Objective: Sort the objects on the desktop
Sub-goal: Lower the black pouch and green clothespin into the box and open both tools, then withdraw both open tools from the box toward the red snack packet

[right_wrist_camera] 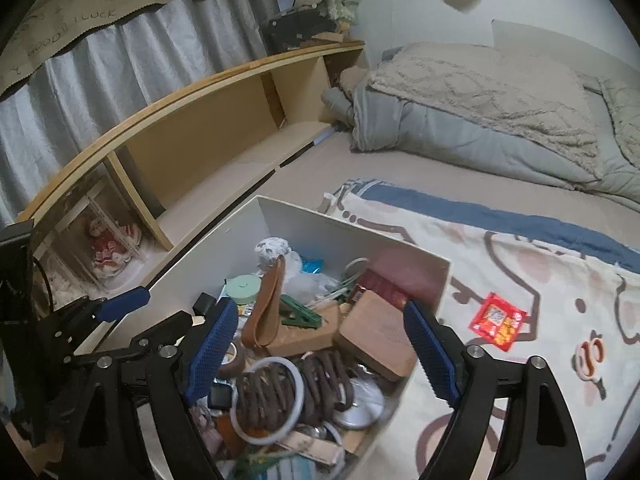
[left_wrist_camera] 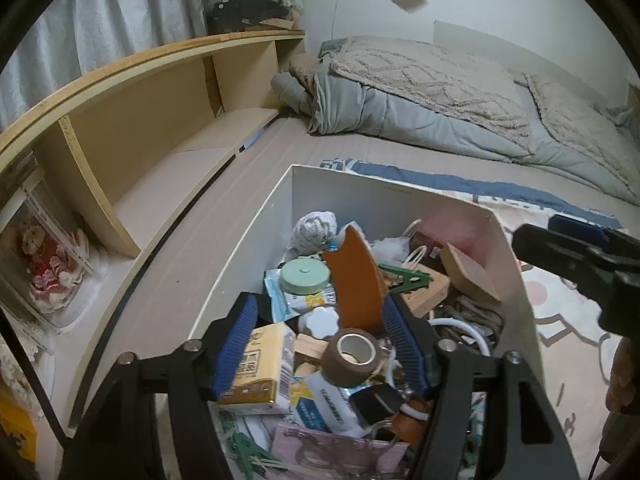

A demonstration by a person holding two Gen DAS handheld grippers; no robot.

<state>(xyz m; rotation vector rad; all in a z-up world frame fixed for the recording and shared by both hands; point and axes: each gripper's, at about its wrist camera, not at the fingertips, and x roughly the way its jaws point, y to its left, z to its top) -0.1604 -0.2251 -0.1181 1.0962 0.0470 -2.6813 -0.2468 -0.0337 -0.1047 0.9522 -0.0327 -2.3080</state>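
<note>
A white open box [left_wrist_camera: 248,248] stands on the bed, filled with mixed small things. My left gripper [left_wrist_camera: 318,314] hovers open over its near end. Below its blue pads [left_wrist_camera: 236,340] lie a yellow tissue pack [left_wrist_camera: 260,368], a brown tape roll [left_wrist_camera: 350,356] and an upright orange leather piece [left_wrist_camera: 356,280]. My right gripper [right_wrist_camera: 320,314] hangs open above the same box [right_wrist_camera: 424,276], over brown hair ties [right_wrist_camera: 280,392], a white ring [right_wrist_camera: 296,372] and a wooden block [right_wrist_camera: 376,336]. Nothing is gripped by either. A red snack packet [right_wrist_camera: 496,320] lies on the blanket right of the box.
A wooden shelf unit [left_wrist_camera: 160,120] runs along the left, with a boxed doll [right_wrist_camera: 108,256] in one bay. A folded grey quilt [left_wrist_camera: 440,92] fills the far end of the bed. A patterned blanket [right_wrist_camera: 540,280] covers the mattress on the right.
</note>
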